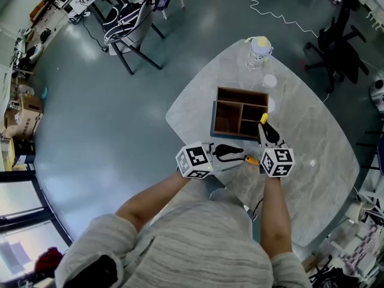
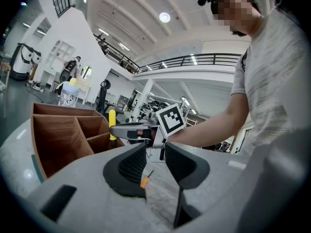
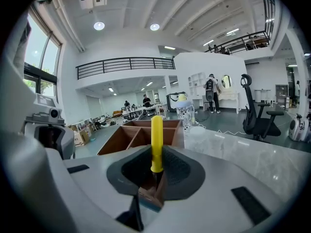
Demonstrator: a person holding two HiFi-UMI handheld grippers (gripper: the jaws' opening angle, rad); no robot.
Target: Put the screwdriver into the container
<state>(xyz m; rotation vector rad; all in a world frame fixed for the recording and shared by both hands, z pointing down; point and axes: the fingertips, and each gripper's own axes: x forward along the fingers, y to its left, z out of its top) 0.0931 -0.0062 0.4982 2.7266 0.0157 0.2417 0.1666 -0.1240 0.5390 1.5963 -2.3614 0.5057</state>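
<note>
Right gripper [image 3: 155, 177], clenched on the upright screwdriver [image 3: 156, 140], may snag it on the container [image 3: 167, 124] wall ahead of its jaws (left gripper [image 2: 155, 165] released).

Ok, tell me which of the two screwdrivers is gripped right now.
The yellow-handled screwdriver, standing upright in the right gripper. The small orange-handled one lies free on the table by the open left gripper.

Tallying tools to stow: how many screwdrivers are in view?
2. Yellow-handled screwdriver upright in the right gripper; orange-handled screwdriver on the table before the open left gripper. Container interior partly hidden.
</note>
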